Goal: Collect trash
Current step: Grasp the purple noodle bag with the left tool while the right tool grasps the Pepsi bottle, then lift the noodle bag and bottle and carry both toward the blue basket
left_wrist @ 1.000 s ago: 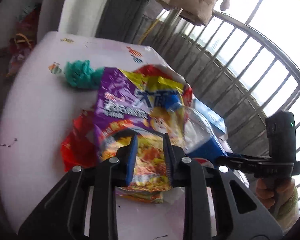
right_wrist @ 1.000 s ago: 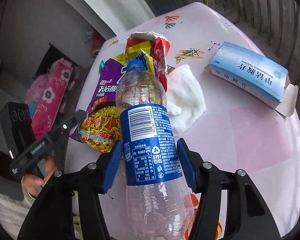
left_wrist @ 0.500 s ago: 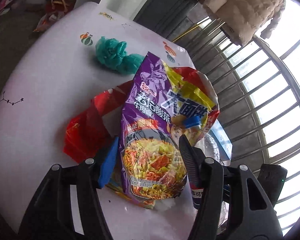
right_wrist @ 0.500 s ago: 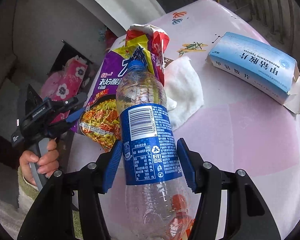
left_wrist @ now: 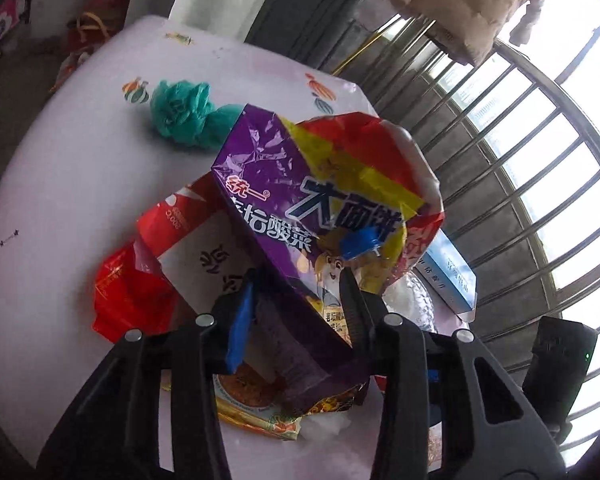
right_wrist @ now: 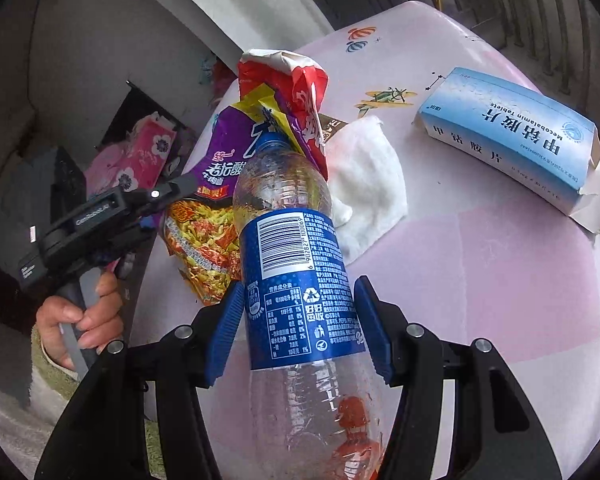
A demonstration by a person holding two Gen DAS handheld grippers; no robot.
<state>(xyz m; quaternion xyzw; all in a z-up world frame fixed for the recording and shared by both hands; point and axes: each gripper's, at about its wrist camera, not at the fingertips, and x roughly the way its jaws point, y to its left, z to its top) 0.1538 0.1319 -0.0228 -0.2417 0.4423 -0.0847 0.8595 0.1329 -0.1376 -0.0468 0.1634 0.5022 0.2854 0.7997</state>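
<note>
A purple instant-noodle bag [left_wrist: 268, 208] lies on the pink table [left_wrist: 60, 184], buckled into a raised ridge. My left gripper [left_wrist: 296, 316] has its jaws closing on the bag's near end, and the blue pads [left_wrist: 240, 320] press its sides. My right gripper [right_wrist: 300, 320] is shut on the blue label of an empty clear plastic bottle [right_wrist: 296, 264]. The bottle points away from me, held just above the table. Its blue cap [left_wrist: 360, 242] rests against the noodle bag [right_wrist: 220, 160]. A hand [right_wrist: 80, 320] holds the left gripper's handle.
Under the noodle bag lie a red plastic bag [left_wrist: 128, 300] and a red-and-white packet [left_wrist: 204, 248]. A teal plastic bag [left_wrist: 184, 112] sits farther back. A white tissue [right_wrist: 364, 184] and a blue medicine box [right_wrist: 508, 136] lie right of the bottle. A metal railing [left_wrist: 520, 160] stands beyond the table.
My left jaws widened, slid forward around the noodle bag, then narrowed onto it, and the bag has buckled upward. The right gripper sank slightly with the bottle, then kept still.
</note>
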